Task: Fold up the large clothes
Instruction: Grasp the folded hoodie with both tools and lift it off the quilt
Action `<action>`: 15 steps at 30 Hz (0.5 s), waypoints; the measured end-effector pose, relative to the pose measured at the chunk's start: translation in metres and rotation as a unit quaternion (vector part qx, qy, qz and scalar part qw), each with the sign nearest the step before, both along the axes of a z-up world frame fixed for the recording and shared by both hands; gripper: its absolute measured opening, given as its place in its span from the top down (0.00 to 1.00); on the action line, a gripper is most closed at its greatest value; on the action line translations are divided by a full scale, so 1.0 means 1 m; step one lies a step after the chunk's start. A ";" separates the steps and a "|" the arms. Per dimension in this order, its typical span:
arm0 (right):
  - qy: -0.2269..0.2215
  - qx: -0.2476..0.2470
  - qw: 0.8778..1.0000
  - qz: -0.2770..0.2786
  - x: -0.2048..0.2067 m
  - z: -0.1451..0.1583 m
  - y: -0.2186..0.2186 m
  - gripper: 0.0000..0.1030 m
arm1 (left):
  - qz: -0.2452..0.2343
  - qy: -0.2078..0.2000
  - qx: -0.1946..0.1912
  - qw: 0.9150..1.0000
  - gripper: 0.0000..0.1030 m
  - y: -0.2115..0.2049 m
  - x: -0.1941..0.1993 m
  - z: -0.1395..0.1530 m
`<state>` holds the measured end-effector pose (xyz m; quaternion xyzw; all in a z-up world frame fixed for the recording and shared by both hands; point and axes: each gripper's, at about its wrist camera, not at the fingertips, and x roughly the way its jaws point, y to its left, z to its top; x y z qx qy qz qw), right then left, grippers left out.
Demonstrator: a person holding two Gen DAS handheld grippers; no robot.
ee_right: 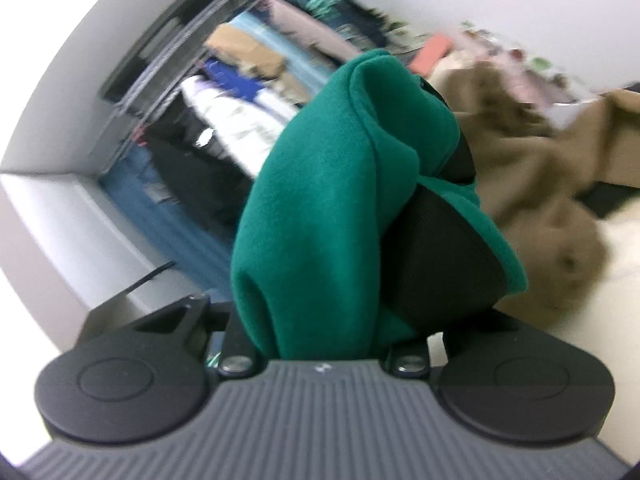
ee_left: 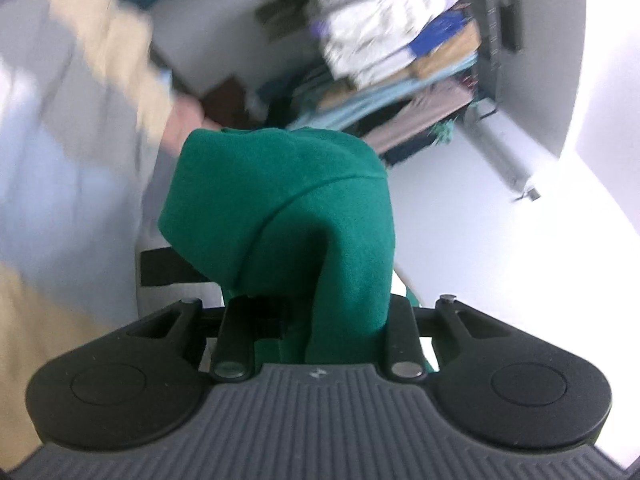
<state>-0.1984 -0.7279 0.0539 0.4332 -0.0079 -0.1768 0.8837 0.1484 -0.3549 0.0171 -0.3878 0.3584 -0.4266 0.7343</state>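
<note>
1. Fabric fills both wrist views: a thick green fleece garment (ee_left: 280,216) is bunched between the left tongs (ee_left: 304,280), which are clamped on it, its folds draped over and hiding both fingers.
2. The right tongs (ee_right: 360,208) likewise grip the green fleece garment (ee_right: 320,216); one black finger (ee_right: 440,248) shows through the folds.
3. Behind, blurred, a rack of hanging clothes (ee_right: 224,92) in white, blue, tan and black stands against a pale wall.
4. A brown furry coat (ee_right: 532,184) lies heaped on a pale surface in the right view.
5. A person's cream sleeve (ee_left: 108,52) and hand (ee_left: 184,124) appear in the left view, just beside the garment.
</note>
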 end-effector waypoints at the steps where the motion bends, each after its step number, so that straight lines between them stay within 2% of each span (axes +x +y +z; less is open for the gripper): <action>1: 0.010 0.008 1.000 -0.008 -0.006 -0.017 -0.006 0.67 | -0.008 0.007 0.012 1.000 0.71 -0.012 -0.004 -0.016; 5: 0.039 0.053 0.997 -0.029 -0.022 -0.079 -0.023 0.68 | -0.042 0.023 0.075 0.996 0.70 -0.045 -0.014 -0.072; 6: 0.035 0.059 0.997 -0.028 -0.026 -0.092 -0.025 0.68 | -0.039 0.020 0.076 0.996 0.69 -0.044 -0.015 -0.085; 9: 0.019 0.058 0.998 -0.027 -0.034 -0.110 -0.017 0.66 | -0.044 0.025 0.034 0.998 0.66 -0.041 -0.015 -0.104; 13: 0.006 0.057 0.998 -0.033 -0.041 -0.121 -0.014 0.64 | -0.052 -0.006 0.047 0.998 0.63 -0.036 -0.016 -0.112; 15: 0.005 0.055 0.998 -0.036 -0.038 -0.121 -0.014 0.64 | -0.052 -0.004 0.047 0.998 0.62 -0.036 -0.015 -0.116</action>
